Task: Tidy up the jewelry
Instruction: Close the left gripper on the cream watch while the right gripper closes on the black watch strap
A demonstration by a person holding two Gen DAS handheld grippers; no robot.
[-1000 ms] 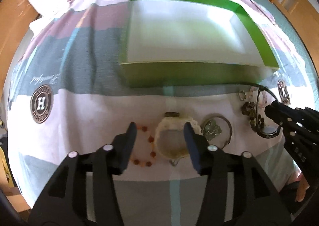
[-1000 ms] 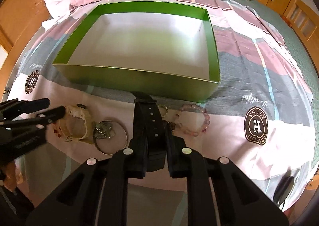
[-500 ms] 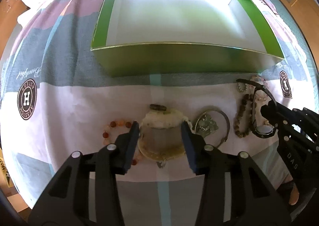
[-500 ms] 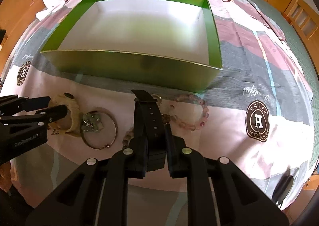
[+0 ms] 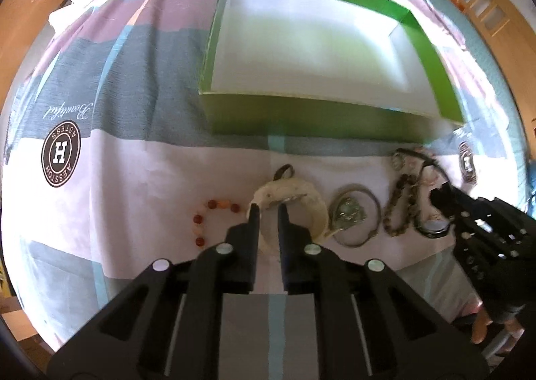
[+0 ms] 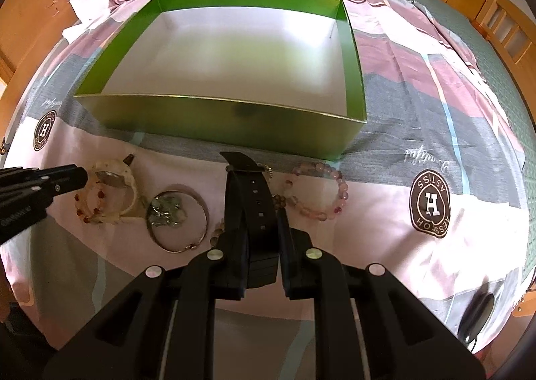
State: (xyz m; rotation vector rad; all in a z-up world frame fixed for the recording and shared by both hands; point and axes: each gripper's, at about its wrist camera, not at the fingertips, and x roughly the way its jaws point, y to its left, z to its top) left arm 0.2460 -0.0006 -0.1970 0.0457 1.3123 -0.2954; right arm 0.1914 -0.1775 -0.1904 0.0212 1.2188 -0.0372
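left claw (image 5: 268, 212) pinching cream bangle (image 5: 294, 195), right claw (image 6: 256, 232) gripping watch (image 6: 249, 199)

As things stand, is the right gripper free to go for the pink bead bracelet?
Probably not yet. The right gripper is shut on the black watch, so its fingers are occupied. The pink bead bracelet lies uncovered on the bedspread just right of the strap; the path itself looks free.

On the bedspread (image 6: 469, 179), a round brown badge (image 6: 430, 203) printed with a large "H" is seen upside down, ringed by lettering too unclear to read surely, and cursive script (image 6: 427, 156) reading "Beautiful".
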